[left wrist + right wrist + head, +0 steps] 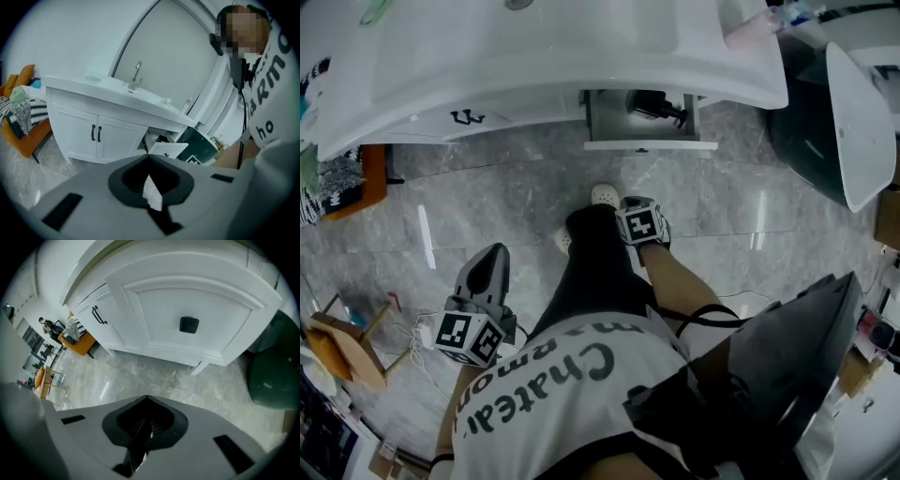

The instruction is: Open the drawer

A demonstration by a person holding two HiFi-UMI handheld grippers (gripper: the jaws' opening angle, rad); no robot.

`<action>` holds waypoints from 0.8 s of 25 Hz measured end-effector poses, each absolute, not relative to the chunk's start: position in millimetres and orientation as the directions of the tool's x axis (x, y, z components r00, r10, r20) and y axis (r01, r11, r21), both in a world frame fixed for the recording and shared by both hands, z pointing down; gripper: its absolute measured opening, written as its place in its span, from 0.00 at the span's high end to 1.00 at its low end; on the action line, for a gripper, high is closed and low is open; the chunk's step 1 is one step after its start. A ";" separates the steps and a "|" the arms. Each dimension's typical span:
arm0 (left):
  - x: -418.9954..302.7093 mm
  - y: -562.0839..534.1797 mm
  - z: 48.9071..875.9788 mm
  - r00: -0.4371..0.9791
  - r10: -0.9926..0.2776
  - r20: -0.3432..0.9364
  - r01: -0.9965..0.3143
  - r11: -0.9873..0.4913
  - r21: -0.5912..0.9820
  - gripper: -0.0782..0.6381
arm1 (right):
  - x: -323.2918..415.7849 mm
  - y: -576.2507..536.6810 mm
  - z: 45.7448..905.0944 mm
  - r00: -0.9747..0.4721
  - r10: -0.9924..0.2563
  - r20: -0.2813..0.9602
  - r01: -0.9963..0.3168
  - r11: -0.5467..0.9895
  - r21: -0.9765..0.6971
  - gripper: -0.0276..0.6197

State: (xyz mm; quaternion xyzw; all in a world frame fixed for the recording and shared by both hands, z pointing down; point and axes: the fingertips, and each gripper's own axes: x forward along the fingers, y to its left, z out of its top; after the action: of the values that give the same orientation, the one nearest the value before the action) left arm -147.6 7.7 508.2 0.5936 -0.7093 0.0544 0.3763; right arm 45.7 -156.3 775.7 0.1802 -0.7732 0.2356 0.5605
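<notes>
Seen from above, a white drawer [649,145] stands pulled out of a white vanity [534,56]. Its front panel runs left to right and faces the person, and its box reaches back under the counter. The counter edge hides the rear of the box, and a dark thing [654,106] inside is too shadowed to name. The right gripper [147,399] is clenched with nothing between its jaws. It points steeply down at the marble floor [140,371], clear of the drawer, which sits above and ahead of it, its black square knob [189,325] untouched. The left gripper [149,157], jaws together and empty, hangs well back at the person's left, with the open drawer beyond its tip, slightly to the right
</notes>
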 end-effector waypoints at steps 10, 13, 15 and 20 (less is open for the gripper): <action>-146.2 -2.9 503.5 -0.001 -0.818 0.575 -0.883 0.271 0.384 0.88 | 41.4 -180.1 758.7 -0.304 -0.054 0.951 -0.548 0.827 -0.128 0.95; -146.0 -6.5 499.9 0.003 -0.823 0.567 -0.881 0.266 0.390 0.88 | 47.8 -181.8 753.7 -0.292 -0.044 0.955 -0.546 0.828 -0.129 0.95; -147.8 -9.3 497.8 0.005 -0.826 0.564 -0.887 0.257 0.384 0.88 | 47.4 -181.2 746.8 -0.317 -0.025 0.948 -0.543 0.825 -0.159 0.95; -153.3 -15.9 485.8 0.006 -0.849 0.529 -0.893 0.234 0.385 0.88 | 38.2 -172.3 704.4 -0.442 0.025 0.897 -0.486 0.834 -0.263 0.95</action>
State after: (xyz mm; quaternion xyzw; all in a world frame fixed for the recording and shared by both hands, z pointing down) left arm -153.3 -15.9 485.8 0.6182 -0.7044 0.0318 0.3474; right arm 38.2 -172.3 704.4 0.1420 -0.8112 0.2511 0.5087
